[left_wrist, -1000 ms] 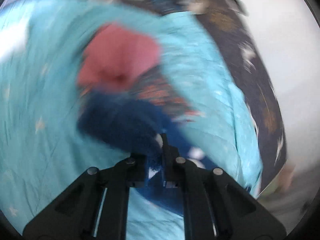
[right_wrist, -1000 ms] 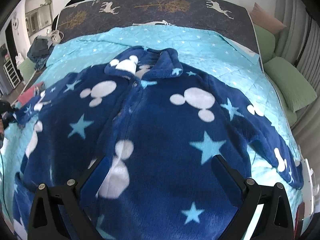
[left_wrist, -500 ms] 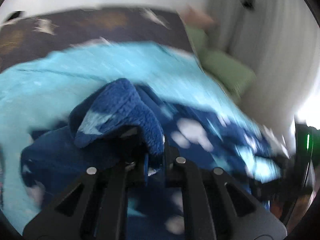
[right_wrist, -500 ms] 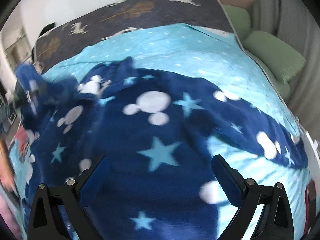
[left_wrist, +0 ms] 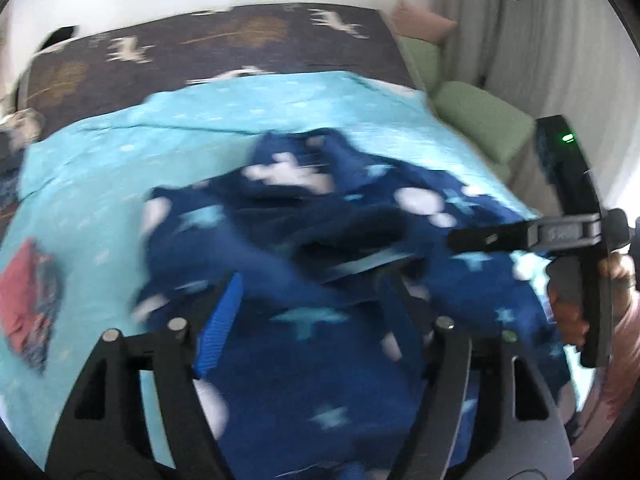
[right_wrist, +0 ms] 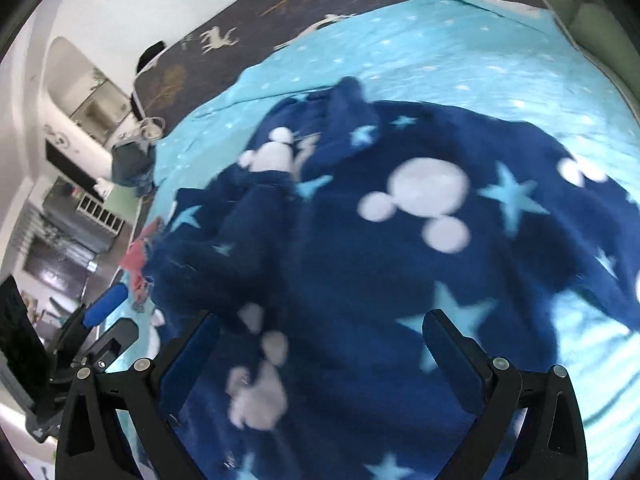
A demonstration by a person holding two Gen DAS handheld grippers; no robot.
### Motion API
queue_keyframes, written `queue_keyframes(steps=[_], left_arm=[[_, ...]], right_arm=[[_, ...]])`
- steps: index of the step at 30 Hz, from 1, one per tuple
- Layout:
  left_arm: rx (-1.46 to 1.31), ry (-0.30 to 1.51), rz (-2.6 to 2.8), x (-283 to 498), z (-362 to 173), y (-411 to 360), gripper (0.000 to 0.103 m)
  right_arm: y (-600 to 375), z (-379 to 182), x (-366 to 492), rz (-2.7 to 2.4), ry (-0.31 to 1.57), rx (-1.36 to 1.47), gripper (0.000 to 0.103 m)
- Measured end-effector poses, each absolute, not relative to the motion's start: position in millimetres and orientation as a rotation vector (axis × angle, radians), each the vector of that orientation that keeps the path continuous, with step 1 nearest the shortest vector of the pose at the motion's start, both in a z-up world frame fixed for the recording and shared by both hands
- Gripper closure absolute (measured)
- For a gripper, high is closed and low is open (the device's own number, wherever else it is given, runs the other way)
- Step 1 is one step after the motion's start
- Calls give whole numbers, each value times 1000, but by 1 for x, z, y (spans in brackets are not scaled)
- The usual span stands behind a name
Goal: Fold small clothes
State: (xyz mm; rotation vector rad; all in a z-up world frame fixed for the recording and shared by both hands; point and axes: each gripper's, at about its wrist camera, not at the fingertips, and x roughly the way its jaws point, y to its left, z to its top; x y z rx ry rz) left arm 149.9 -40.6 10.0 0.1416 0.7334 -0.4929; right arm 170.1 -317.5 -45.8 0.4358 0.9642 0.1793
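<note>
A navy fleece jacket [right_wrist: 400, 264] with white mouse heads and light blue stars lies front-up on the turquoise quilt [right_wrist: 460, 52]. Its left sleeve is folded in over the body [left_wrist: 280, 256]. My left gripper [left_wrist: 312, 300] is open and empty just above that folded sleeve. My right gripper [right_wrist: 320, 332] is open and empty over the jacket's lower body. The right gripper's body [left_wrist: 568, 232] shows at the right of the left wrist view, and the left gripper [right_wrist: 100, 320] shows at the lower left of the right wrist view.
A folded red and patterned garment [left_wrist: 28, 304] lies on the quilt at the left. Green pillows [left_wrist: 476, 120] sit along the bed's right side by the curtain. A dark deer-print cover [left_wrist: 224, 48] spans the bed's far end. Furniture [right_wrist: 80, 184] stands beyond the bed's left edge.
My left gripper carried the left sleeve in over the jacket's body and opened, releasing it. My right gripper stayed open and shifted view leftward.
</note>
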Motion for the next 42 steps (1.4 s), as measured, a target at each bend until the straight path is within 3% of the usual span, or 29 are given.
queue_keyframes(steps=[4, 13, 15, 16, 17, 22, 30, 33, 34, 35, 42], left_arm=[[144, 784, -356, 157, -9, -11, 30], [121, 856, -179, 189, -38, 13, 30], [116, 891, -138, 200, -46, 14, 30], [117, 909, -114, 205, -50, 14, 30], [118, 923, -86, 211, -55, 15, 30], [53, 959, -47, 214, -66, 27, 30], [98, 938, -47, 204, -67, 19, 29], [89, 943, -45, 204, -67, 23, 29], [78, 947, -45, 204, -67, 26, 29], [65, 951, -45, 205, -67, 28, 29], [18, 962, -35, 208, -69, 34, 25]], right_arm=[[-285, -35, 177, 248, 934, 305, 0], [-185, -37, 197, 99, 834, -306, 4], [-190, -41, 208, 38, 843, -281, 42], [-202, -40, 216, 17, 876, -214, 84], [-219, -38, 218, 13, 904, -111, 93], [-352, -29, 177, -81, 844, 431, 93], [-436, -88, 129, -42, 994, 747, 83], [-436, -80, 129, 30, 969, 718, 61], [-435, -78, 128, 52, 964, 718, 45], [-433, -75, 128, 74, 958, 717, 35], [-426, -72, 155, 18, 943, 607, 28]])
